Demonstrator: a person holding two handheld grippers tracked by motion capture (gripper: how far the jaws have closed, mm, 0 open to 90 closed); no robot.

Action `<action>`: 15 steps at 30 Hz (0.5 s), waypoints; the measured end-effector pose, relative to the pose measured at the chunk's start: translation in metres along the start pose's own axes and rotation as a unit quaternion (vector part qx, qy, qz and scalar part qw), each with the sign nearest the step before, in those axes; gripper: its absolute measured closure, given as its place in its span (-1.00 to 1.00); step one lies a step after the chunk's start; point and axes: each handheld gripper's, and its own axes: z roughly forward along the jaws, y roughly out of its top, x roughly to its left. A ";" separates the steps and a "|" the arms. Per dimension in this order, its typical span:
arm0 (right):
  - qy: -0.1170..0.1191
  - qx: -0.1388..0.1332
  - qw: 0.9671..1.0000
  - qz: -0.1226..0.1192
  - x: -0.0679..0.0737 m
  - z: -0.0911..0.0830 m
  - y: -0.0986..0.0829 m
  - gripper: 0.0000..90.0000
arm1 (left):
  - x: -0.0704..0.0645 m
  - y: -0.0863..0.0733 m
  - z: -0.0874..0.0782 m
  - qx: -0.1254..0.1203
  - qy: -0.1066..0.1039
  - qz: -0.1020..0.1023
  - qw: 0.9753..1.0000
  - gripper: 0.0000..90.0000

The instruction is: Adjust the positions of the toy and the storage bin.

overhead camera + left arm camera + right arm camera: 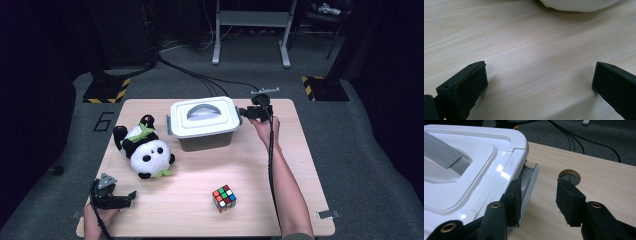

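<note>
A grey storage box with a white lid [204,116] and grey handle stands at the back middle of the table. My right gripper [243,114] is at its right end, open. In the right gripper view one jaw of the gripper [537,197] rests against the box's grey side latch [531,178], which is tilted outward from the lid [469,177]; the other jaw is over bare wood. My left gripper [131,196] lies at the front left, open, with only tabletop between its jaws [539,75]. A panda plush [145,147] lies on the left and shows as white fur [579,4] just ahead.
A scrambled colour cube [224,198] sits at the front, right of centre. A round cable hole [569,175] is in the table [295,165] by the right gripper. Beyond the far edge are floor cables [200,77], a stand base with hazard stripes [107,91] and metal frame legs [250,30].
</note>
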 end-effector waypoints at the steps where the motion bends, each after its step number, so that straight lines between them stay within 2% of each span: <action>1: 0.002 0.004 1.000 0.001 0.000 0.003 0.001 0.30 | 0.000 0.000 0.000 0.000 0.000 0.000 1.000 -1.00; 6: 0.016 0.014 1.000 0.007 0.002 0.017 0.005 0.52 | 0.000 0.000 0.000 0.000 0.000 0.000 1.000 -1.00; 9: 0.007 0.022 1.000 0.000 0.005 0.021 0.006 0.73 | 0.000 0.000 0.000 0.000 0.000 0.000 1.000 -1.00; 12: 0.000 0.024 1.000 0.002 0.007 0.021 0.004 0.77 | 0.000 0.000 0.000 0.000 0.000 0.000 1.000 -1.00; 15: -0.016 0.023 1.000 0.003 0.012 0.020 0.005 0.80 | 0.000 0.000 0.000 0.000 0.000 0.001 1.000 -1.00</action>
